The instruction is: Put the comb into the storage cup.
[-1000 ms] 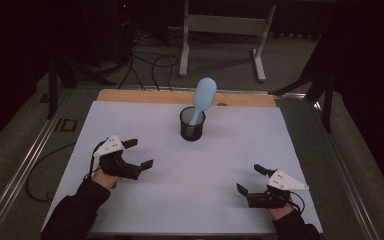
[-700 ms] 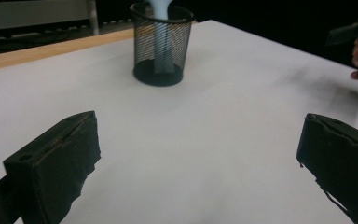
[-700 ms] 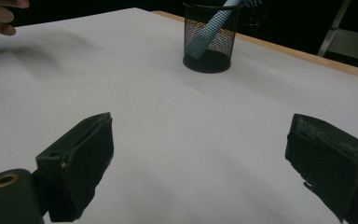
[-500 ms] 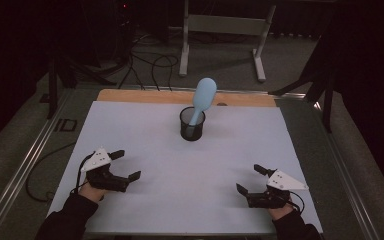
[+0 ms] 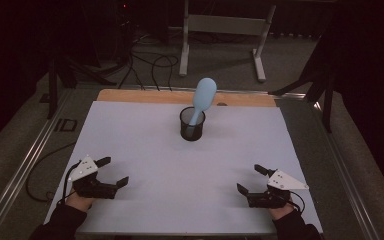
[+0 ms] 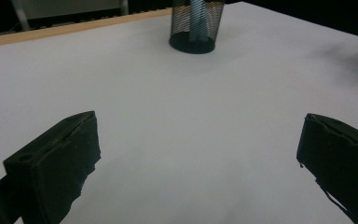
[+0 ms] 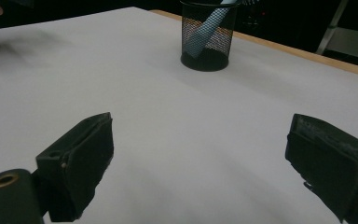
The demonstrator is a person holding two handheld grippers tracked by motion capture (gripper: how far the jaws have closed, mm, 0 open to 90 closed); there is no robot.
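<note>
A black mesh cup (image 5: 192,125) stands upright near the far middle of the white table (image 5: 145,150). A light blue spoon-like utensil (image 5: 202,97) leans in it, head up. The cup (image 6: 196,23) sits far ahead in the left gripper view, and the cup (image 7: 208,35) with the blue handle (image 7: 207,28) shows in the right gripper view. My left gripper (image 5: 112,172) rests open near the front left edge. My right gripper (image 5: 250,179) rests open near the front right. Both hold nothing.
A wooden strip (image 5: 130,96) runs along the table's far edge. Beyond it are cables (image 5: 145,62) on the floor and a metal stand (image 5: 225,30). Metal rails (image 5: 25,165) flank the table on the left.
My left gripper has pulled back toward the front left edge of the table. The right gripper, cup and utensil have not moved.
</note>
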